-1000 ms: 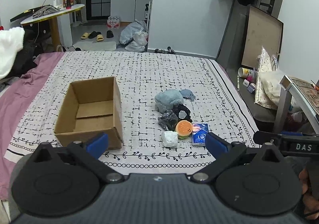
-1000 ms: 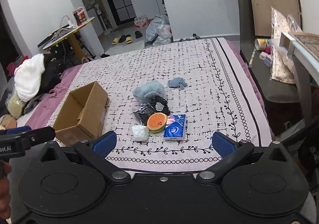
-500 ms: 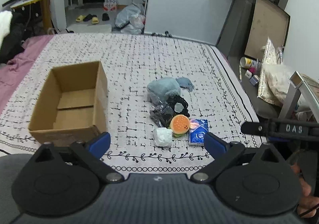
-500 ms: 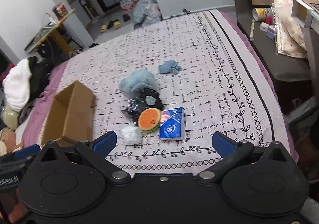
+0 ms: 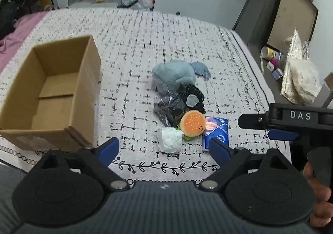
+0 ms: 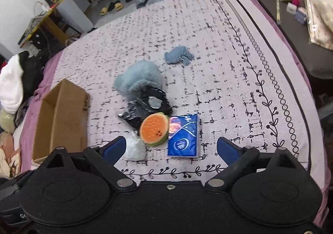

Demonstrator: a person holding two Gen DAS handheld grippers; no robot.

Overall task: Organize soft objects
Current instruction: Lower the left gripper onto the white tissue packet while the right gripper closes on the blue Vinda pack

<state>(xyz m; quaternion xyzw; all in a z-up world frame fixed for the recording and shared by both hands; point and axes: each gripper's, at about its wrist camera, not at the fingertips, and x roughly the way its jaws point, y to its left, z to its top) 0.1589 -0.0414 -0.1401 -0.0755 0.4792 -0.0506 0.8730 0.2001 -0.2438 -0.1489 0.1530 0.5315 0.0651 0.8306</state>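
On the bed point(image 5: 187, 32), covered by a white spread with black dashes, a small heap of soft things lies to the right of an open cardboard box point(image 5: 52, 96) that stands empty. The heap runs from a fluffy blue toy point(image 5: 174, 74) at its far end, through a black bundle in clear wrap point(image 5: 177, 107), to a burger-shaped plush point(image 5: 192, 123) nearest the cameras; a white wad point(image 5: 169, 140) touches the plush on its left and a blue tissue pack point(image 5: 215, 130) lies against its right. A small blue cloth point(image 6: 179, 58) sits apart, beyond the fluffy toy. The left gripper point(image 5: 163, 149) hangs above the near edge of the bed with its jaws wide apart and nothing between them, though they have just been closing a little; the white wad and the plush lie ahead of the gap, not yet between the blue fingertips point(image 5: 109, 148). The right gripper point(image 6: 171, 149) is likewise wide and empty, its jaws also just narrowing slightly; the tissue pack point(image 6: 183, 136) and the plush point(image 6: 154, 130) lie just ahead of its gap, and the white wad point(image 6: 135, 147) is close by its left fingertip.
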